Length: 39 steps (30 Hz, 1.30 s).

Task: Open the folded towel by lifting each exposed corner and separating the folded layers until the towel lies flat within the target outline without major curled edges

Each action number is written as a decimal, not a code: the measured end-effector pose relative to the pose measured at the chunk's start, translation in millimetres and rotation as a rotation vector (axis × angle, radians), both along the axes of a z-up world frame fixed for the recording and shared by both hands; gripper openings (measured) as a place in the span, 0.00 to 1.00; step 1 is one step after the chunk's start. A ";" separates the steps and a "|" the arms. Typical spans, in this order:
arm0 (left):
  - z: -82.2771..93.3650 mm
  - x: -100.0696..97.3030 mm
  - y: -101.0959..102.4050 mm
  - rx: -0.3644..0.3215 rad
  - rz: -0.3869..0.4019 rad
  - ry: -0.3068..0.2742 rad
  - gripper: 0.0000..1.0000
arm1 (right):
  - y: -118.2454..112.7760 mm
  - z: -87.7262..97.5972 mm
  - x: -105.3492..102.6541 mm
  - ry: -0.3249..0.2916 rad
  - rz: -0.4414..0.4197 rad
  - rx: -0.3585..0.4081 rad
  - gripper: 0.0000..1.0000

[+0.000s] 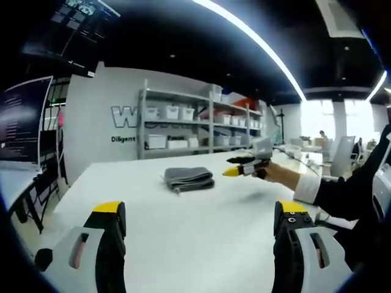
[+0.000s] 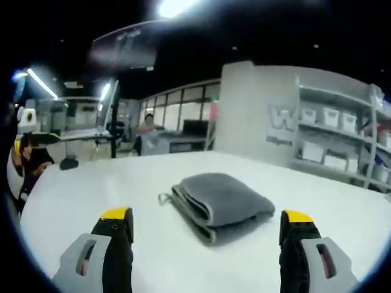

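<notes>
Towel: a grey folded towel (image 2: 220, 204) lies on the white table (image 2: 122, 183), stacked in several layers, its rounded fold edges facing the right gripper and a small hanging loop (image 2: 164, 198) poking out at its left near corner; in the left gripper view the same towel (image 1: 189, 178) sits further off, mid-table
Right gripper: right gripper (image 2: 208, 229) hangs just short of the towel, jaws spread wide to either side of it, released and holding nothing; in the left gripper view it reaches in from the right (image 1: 244, 168) in a person's hand, near the towel's right edge but apart from it
Left gripper: left gripper (image 1: 201, 220) is held back at the near side of the table, well apart from the towel, jaws parted and empty
Target outline: no marking can be made out on the table in either view
Progress: by the look of it the task has barely begun; no corner is lifted, no layer separated, and every fold remains to be opened and flattened
Backdrop: shelving with white bins (image 1: 183, 125) stands against the far wall
</notes>
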<state>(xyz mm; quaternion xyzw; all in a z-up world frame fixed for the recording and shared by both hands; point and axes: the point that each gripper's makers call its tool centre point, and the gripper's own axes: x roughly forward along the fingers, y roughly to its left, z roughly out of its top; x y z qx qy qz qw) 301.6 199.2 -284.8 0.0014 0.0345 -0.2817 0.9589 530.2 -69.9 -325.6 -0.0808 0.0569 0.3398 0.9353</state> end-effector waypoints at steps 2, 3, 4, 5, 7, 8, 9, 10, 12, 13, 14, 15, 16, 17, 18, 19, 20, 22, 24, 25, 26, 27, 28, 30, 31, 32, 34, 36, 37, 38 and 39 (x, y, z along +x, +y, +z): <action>-0.4 1.8 -0.5 0.007 0.003 0.003 1.00 | -1.0 -0.9 3.9 0.001 -0.008 0.003 0.99; -0.1 1.6 -1.0 0.008 0.003 0.002 1.00 | -1.3 -1.9 6.5 0.003 -0.008 0.005 0.99; 0.7 1.2 -1.9 0.007 0.001 -0.002 1.00 | -2.1 -3.1 8.7 0.007 -0.010 0.004 0.99; 1.2 1.2 -2.6 0.005 0.000 -0.004 1.00 | -2.7 -4.3 9.7 0.009 -0.011 0.000 0.99; 0.0 1.8 -4.6 0.012 -0.001 0.001 1.00 | -3.8 -7.4 12.0 0.012 -0.012 -0.007 0.99; -0.3 1.8 -5.1 0.017 0.000 0.001 1.00 | -4.3 -9.6 13.4 0.018 -0.013 -0.008 0.99; -0.2 1.8 -5.5 0.021 0.001 -0.001 1.00 | -4.5 -10.6 14.0 0.021 -0.013 -0.008 0.99; -0.3 1.6 -5.8 0.022 -0.001 -0.001 1.00 | -4.5 -11.2 14.6 0.022 -0.013 -0.007 0.99; -0.3 1.4 -6.6 0.022 -0.005 -0.002 1.00 | -4.0 -12.1 15.4 0.025 -0.014 -0.006 0.99; -0.7 1.3 -7.1 0.025 -0.006 -0.001 1.00 | -3.4 -12.1 16.4 0.024 -0.014 -0.006 0.99; -1.0 1.3 -7.1 0.027 -0.006 -0.001 1.00 | -3.4 -11.7 18.9 0.022 -0.014 -0.005 0.99; -1.1 1.3 -7.2 0.028 -0.006 -0.001 1.00 | -2.6 -12.1 19.9 0.020 -0.014 -0.005 0.99; -1.2 1.3 -7.1 0.028 -0.005 -0.001 1.00 | -1.7 -13.1 20.6 0.020 -0.014 -0.007 0.98; -1.5 1.2 -7.0 0.029 -0.006 -0.001 1.00 | -1.6 -13.6 20.9 0.021 -0.014 -0.007 0.98; -1.7 1.2 -6.8 0.030 -0.006 -0.001 1.00 | -1.0 -15.4 22.1 0.023 -0.016 -0.008 0.98; -1.9 1.5 -6.3 0.031 -0.004 -0.001 1.00 | -1.0 -16.4 23.0 0.024 -0.018 -0.009 0.98; -1.9 1.6 -6.1 0.031 -0.003 -0.001 1.00 | -1.0 -17.1 23.5 0.025 -0.020 -0.011 0.98; -2.5 2.2 -5.2 0.032 0.004 0.001 1.00 | -1.4 -17.5 24.2 0.024 -0.024 -0.018 0.97; -2.7 2.7 -5.3 0.035 0.006 0.001 1.00 | -1.8 -17.8 25.1 0.023 -0.032 -0.025 0.96; -2.7 2.7 -6.0 0.031 0.005 0.002 1.00 | -1.8 -18.6 26.0 0.026 -0.038 -0.029 0.95; -2.2 2.9 -6.8 0.020 0.003 0.002 1.00 | -1.6 -20.3 27.3 0.030 -0.045 -0.033 0.95; -2.1 2.9 -7.3 0.013 0.001 0.002 0.99 | -1.1 -22.1 28.0 0.033 -0.047 -0.034 0.95; -2.4 2.6 -8.1 0.011 -0.003 0.004 0.99 | -0.3 -23.7 28.3 0.036 -0.046 -0.036 0.95; -4.3 2.0 -10.4 0.019 -0.011 0.006 0.99 | 2.0 -29.3 28.0 0.045 -0.043 -0.057 0.94; -5.0 2.2 -10.8 0.021 -0.012 0.007 0.99 | 2.4 -32.0 28.5 0.043 -0.046 -0.072 0.94; -5.7 2.5 -11.0 0.022 -0.013 0.007 0.99 | 2.4 -33.9 28.9 0.044 -0.049 -0.082 0.93; -7.3 2.7 -11.9 0.023 -0.017 0.011 0.99 | 1.5 -36.5 30.3 0.046 -0.053 -0.088 0.91; -8.1 2.7 -12.6 0.023 -0.021 0.013 0.99 | 0.2 -37.4 31.5 0.043 -0.055 -0.086 0.90; -8.3 2.8 -13.1 0.022 -0.024 0.014 0.99 | -0.3 -37.4 32.3 0.042 -0.057 -0.083 0.89; -8.5 2.8 -13.5 0.018 -0.026 0.015 0.99 | -0.6 -37.3 32.7 0.042 -0.058 -0.079 0.89; -8.5 2.9 -13.8 0.016 -0.027 0.016 0.99 | -1.0 -37.4 33.3 0.044 -0.061 -0.073 0.89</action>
